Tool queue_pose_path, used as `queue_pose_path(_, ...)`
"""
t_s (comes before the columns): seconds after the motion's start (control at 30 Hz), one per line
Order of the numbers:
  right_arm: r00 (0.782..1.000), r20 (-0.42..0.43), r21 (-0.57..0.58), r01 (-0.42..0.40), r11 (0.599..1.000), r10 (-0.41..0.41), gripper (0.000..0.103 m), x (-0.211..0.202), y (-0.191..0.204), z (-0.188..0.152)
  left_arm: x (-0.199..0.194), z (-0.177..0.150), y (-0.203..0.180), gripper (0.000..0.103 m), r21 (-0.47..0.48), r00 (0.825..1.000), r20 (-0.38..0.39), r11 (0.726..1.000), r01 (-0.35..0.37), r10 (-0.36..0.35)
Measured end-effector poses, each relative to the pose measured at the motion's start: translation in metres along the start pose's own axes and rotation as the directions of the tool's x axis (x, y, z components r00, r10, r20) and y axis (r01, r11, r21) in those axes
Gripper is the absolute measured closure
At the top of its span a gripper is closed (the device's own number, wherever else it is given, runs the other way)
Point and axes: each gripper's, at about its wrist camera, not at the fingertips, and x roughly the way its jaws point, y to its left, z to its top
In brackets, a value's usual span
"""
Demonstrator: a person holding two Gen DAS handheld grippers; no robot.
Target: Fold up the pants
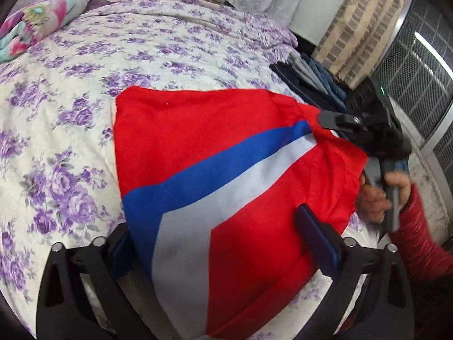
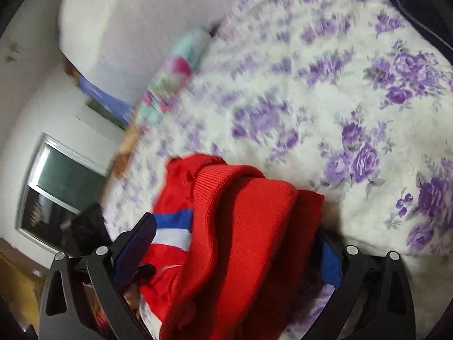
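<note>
- Pants (image 1: 215, 153) lie spread on the bed's flowered cover (image 1: 70, 90), reaching in between the spread fingers of the left gripper (image 1: 220, 243); its dark pads stand off on either side of the cloth and press nothing.
- The right gripper (image 2: 240, 255) also has its jaws wide, with a bunched red fold of the pants humped up between them; whether the pads pinch that fold I cannot tell.
- The pants are bright red, crossed by a blue band and a white band that bend together in a chevron; a ribbed knit edge shows at the bunched end.
- The left wrist view alone shows the person's hand (image 1: 393, 187) in a red sleeve (image 1: 419, 243) working the right tool, plus a stack of folded dark clothes (image 1: 320, 85) at the bed's far edge.
- The right wrist view, blurred, alone shows a window (image 2: 59, 189); a flowered pillow (image 2: 175, 70) appears in both.
</note>
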Motion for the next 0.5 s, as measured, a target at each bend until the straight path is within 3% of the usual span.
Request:
queue_pose_path(0.03, 0.999, 0.038, -0.01, 0.001, 1.0, 0.0, 0.018, -0.005, -0.002, -0.004, -0.002, -0.001, 0.002, 0.021, -0.01, 1.0, 0.009, 1.0, -0.003, 0.004)
queue_pose_path(0.1, 0.994, 0.105, 0.022, -0.012, 1.0, 0.01, 0.049, -0.014, -0.012, -0.016, -0.005, -0.001, 0.008, 0.03, -0.045, 1.0, 0.027, 0.999, -0.011, 0.012)
queue_pose_path(0.17, 0.99, 0.118, 0.088, -0.086, 0.992, 0.075, 0.057, -0.02, -0.025, -0.015, -0.007, 0.0, 0.011, 0.036, -0.064, 0.999, 0.034, 0.998, -0.011, 0.013)
queue_pose_path(0.27, 0.993, 0.109, 0.058, -0.056, 0.997, 0.049, 0.06, -0.017, -0.019, -0.016, -0.008, 0.0, 0.007, 0.045, -0.05, 0.998, 0.043, 0.998, -0.045, 0.047)
queue_pose_path(0.43, 0.989, 0.135, -0.047, 0.06, 0.997, -0.053, 0.064, -0.022, 0.003, -0.02, -0.018, 0.003, -0.011, 0.084, -0.014, 0.989, 0.1, 0.994, -0.111, 0.112)
queue_pose_path(0.5, 0.983, 0.16, -0.121, 0.106, 0.987, -0.086, 0.067, -0.029, 0.021, -0.021, -0.021, 0.01, -0.016, 0.087, 0.005, 0.985, 0.112, 0.992, -0.129, 0.128)
